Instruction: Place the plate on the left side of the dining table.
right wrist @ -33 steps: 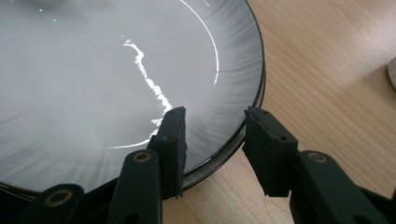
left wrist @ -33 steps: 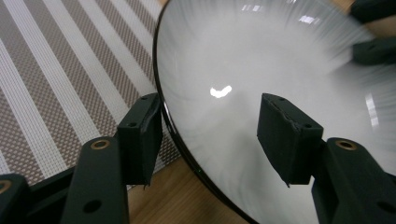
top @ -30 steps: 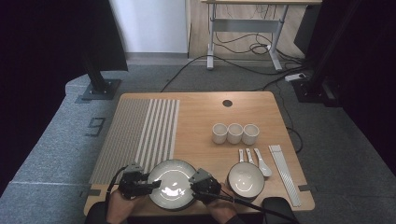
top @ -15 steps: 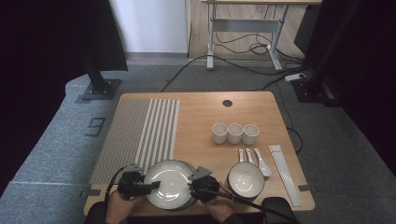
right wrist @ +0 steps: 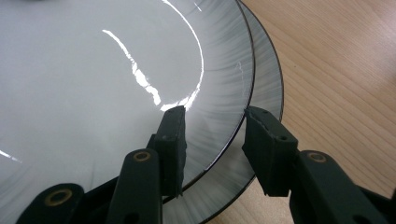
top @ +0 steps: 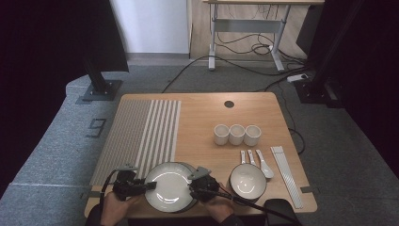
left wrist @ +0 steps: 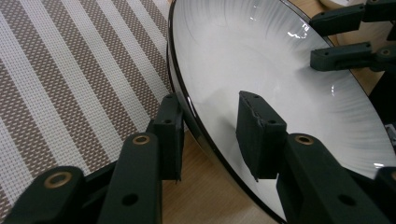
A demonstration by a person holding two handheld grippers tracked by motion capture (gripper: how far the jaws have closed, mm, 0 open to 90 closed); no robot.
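Top plate at 6 o'clock edge of table, on stack, beside striped mat.
Left gripper: jaws wide, straddling rim at 9 o'clock, not pinching.
Right gripper: jaws wide astride top rim at 3 o'clock; lower plate peeking beneath.
Close both evenly on top rim alone, lift level.
Stack count unclear; near rim hidden by hands.
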